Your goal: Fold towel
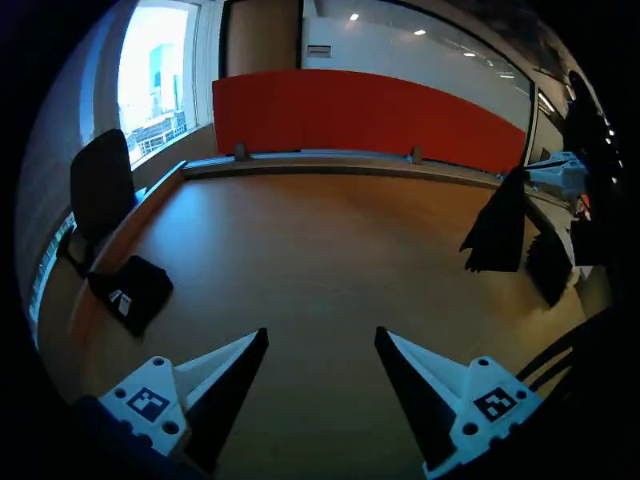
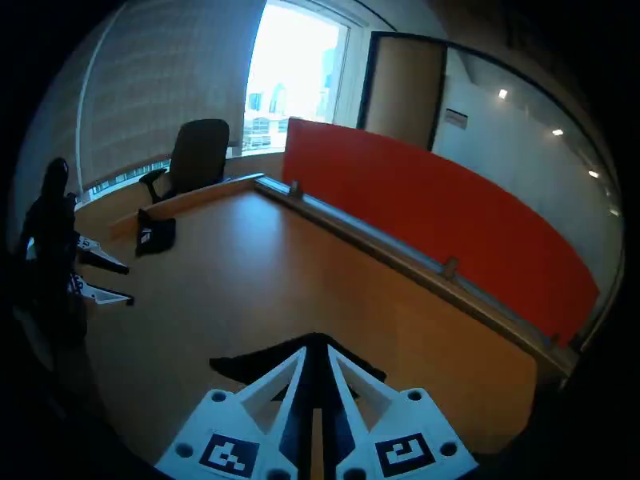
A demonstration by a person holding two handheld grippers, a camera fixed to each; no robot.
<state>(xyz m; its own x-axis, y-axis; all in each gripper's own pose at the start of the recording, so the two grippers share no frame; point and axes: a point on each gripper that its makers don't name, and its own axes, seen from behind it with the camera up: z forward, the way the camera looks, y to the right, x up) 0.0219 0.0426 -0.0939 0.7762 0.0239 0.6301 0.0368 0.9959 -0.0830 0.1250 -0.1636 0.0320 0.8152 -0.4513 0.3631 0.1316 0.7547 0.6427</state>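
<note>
While the right gripper point(image 2: 318, 350) pinched the dark towel point(image 1: 496, 228) by one edge, jaws pressed together on the cloth, the towel hung from it over the far side of the wooden table point(image 1: 320, 240). The left gripper point(image 1: 320, 332) hovered well apart, jaws spread, nothing between them. That single-point hold looked risky to me: the cloth could slip free or bunch, and the left gripper might catch two layers rather than a loose corner, giving a crooked fold.
</note>
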